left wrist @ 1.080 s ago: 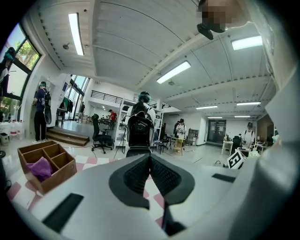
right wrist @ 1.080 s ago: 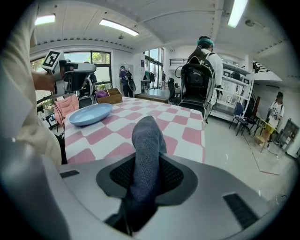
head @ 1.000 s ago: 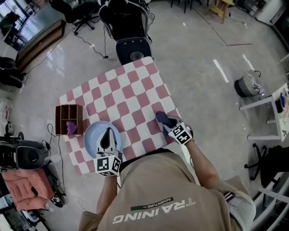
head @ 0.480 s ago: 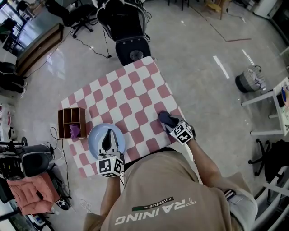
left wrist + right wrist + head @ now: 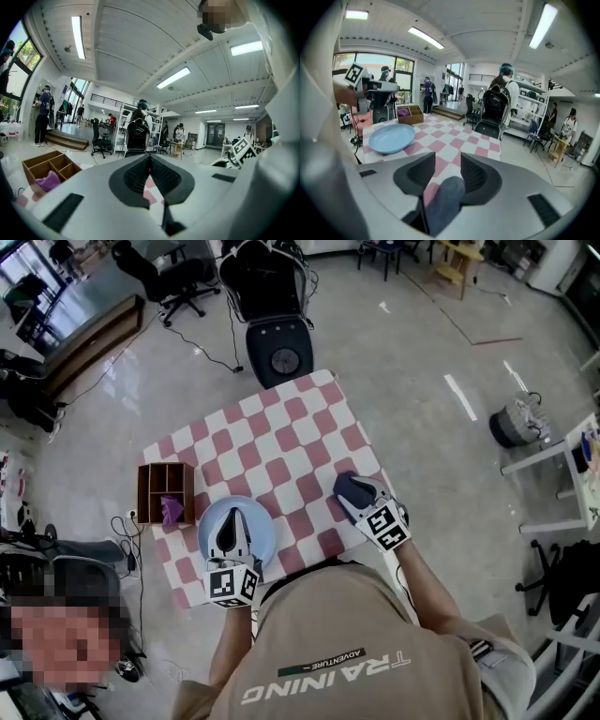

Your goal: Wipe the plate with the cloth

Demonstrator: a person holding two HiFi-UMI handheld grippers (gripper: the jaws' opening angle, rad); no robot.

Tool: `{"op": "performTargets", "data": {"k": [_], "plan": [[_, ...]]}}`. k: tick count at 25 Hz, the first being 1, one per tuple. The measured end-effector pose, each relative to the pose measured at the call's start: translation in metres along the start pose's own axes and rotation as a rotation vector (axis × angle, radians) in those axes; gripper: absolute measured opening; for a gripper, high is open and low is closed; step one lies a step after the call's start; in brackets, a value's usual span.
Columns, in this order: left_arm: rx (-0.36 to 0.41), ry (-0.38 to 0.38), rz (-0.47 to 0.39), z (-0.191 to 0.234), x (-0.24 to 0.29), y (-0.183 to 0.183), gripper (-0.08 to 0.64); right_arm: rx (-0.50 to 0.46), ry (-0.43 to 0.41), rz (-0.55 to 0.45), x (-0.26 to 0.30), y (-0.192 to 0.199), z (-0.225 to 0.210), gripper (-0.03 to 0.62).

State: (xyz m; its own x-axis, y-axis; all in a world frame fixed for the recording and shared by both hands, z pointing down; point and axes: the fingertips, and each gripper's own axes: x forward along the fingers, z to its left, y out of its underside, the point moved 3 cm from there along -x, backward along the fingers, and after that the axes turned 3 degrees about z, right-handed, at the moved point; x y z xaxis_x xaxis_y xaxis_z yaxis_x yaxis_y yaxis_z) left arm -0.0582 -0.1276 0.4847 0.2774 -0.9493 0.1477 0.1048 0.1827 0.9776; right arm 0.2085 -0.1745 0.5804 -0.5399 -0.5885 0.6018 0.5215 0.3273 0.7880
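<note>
Plate [image 5: 391, 137]: smooth, slight sheen, plastic or glazed, can't tell which. Cloth [image 5: 443, 199]: soft matt fabric. Tablecloth [image 5: 272, 442]: matt, flat. Box [image 5: 142, 493]: bare matt wood w/ fuzzy rag [image 5: 172, 510] inside. Floor [image 5: 394, 343]: polished, glossy. Right gripper [image 5: 443, 171]: matt grey plastic; pads [image 5: 474, 173] black, ribbed.

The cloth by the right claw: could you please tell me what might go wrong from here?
1. The right claw has just been opening; the cloth lies loose between its parted jaws, so it may slip out or stay behind near the table edge.
2. The left claw is shut above the plate with nothing between its jaws, so the plate, near the table's front edge, might slide once wiping starts.
</note>
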Motion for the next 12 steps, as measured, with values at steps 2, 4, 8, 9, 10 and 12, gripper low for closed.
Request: {"op": "performTargets", "data": {"k": [2,4,8,9,10,12], "plan": [[0.002,0.008,-0.016,0.002,-0.004,-0.005,0.011,-0.002,-0.015,-0.097,-0.009,-0.033,0.006,0.149],[0.004,0.019,-0.036,0.003,-0.006,-0.011,0.011,0.006,-0.024,-0.206,-0.019,-0.068,0.010,0.092],[0.015,0.043,-0.062,0.003,-0.008,-0.021,0.011,0.001,-0.048,-0.381,-0.043,-0.129,0.019,0.045],[0.020,0.047,-0.069,0.004,-0.008,-0.025,0.011,-0.005,-0.059,-0.409,-0.046,-0.141,0.022,0.039],[0.029,0.052,-0.076,0.005,-0.009,-0.029,0.011,-0.011,-0.074,-0.433,-0.049,-0.151,0.025,0.034],[0.044,0.062,-0.086,0.006,-0.009,-0.038,0.011,-0.013,-0.111,-0.473,-0.052,-0.170,0.034,0.028]]}}
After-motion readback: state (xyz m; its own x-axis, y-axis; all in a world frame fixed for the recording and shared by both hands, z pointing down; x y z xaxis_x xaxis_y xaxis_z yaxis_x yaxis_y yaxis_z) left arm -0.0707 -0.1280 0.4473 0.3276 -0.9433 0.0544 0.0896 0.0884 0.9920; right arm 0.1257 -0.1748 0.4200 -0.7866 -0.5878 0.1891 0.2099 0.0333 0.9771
